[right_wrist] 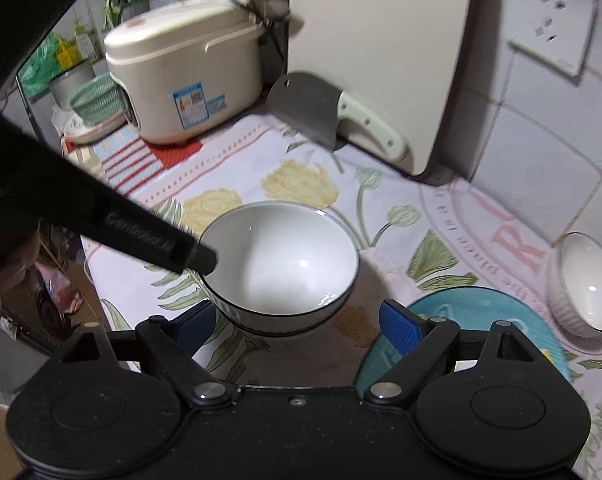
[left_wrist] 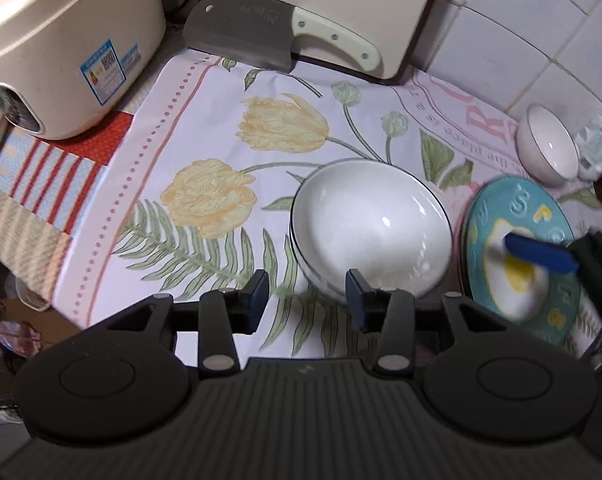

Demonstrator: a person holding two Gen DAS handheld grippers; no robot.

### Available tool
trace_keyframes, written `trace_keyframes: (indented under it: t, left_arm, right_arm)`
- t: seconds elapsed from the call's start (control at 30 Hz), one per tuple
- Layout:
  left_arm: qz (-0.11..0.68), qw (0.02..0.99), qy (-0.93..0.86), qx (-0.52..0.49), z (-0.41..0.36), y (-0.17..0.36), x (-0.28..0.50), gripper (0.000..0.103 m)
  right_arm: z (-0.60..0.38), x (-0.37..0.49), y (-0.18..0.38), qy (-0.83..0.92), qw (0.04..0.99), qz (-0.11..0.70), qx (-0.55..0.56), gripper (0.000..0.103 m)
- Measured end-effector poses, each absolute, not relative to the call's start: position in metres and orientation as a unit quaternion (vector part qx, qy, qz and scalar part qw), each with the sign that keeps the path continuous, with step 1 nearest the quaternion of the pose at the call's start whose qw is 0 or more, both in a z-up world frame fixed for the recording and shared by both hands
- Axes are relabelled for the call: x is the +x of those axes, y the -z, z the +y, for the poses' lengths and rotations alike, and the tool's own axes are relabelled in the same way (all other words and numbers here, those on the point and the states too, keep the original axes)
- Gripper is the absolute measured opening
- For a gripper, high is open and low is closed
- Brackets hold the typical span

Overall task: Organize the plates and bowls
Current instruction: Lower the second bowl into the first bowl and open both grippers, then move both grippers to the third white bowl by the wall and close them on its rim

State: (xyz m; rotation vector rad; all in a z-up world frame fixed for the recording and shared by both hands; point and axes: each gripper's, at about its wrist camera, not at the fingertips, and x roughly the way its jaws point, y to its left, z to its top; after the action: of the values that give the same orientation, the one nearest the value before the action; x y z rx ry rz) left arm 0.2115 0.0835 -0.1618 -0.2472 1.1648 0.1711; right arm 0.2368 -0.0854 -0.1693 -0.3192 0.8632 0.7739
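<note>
A large white bowl (left_wrist: 371, 228) with a thin dark rim stands on the flowered cloth, and a second rim just under it suggests two nested bowls. My left gripper (left_wrist: 307, 292) hangs open over its near left edge with nothing pinched. In the right wrist view one left fingertip (right_wrist: 195, 258) sits at the left rim of the bowl (right_wrist: 279, 264). My right gripper (right_wrist: 299, 328) is wide open just short of the bowl and over the edge of a teal plate (right_wrist: 461, 304) with a fried-egg picture, also seen in the left wrist view (left_wrist: 517, 248). A small ribbed white bowl (right_wrist: 585, 284) lies tilted at the far right.
A beige rice cooker (left_wrist: 61, 48) stands at the back left. A cleaver (left_wrist: 241, 36) leans on an upright cutting board (left_wrist: 321, 0) at the back. Tiled wall (left_wrist: 521, 40) closes the right side. The cloth's edge drops off at the left (left_wrist: 73, 280). A green basket (right_wrist: 97, 100) sits beyond the cooker.
</note>
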Motion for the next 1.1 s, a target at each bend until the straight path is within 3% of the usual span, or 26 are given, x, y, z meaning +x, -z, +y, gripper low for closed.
trace_keyframes:
  t: [0.5,1.1]
  left_arm:
    - [0.540,0.838,-0.039,-0.063,0.038,0.087,0.176,0.052]
    - [0.510,0.859,0.011,-0.039,-0.051,0.043,0.200,0.052]
  right_arm:
    - [-0.160,0.203,0.088,-0.337,0.866,0.337,-0.153,0.091]
    - [-0.263,0.207,0.050,-0.281,0.901,0.292,-0.156,0.092]
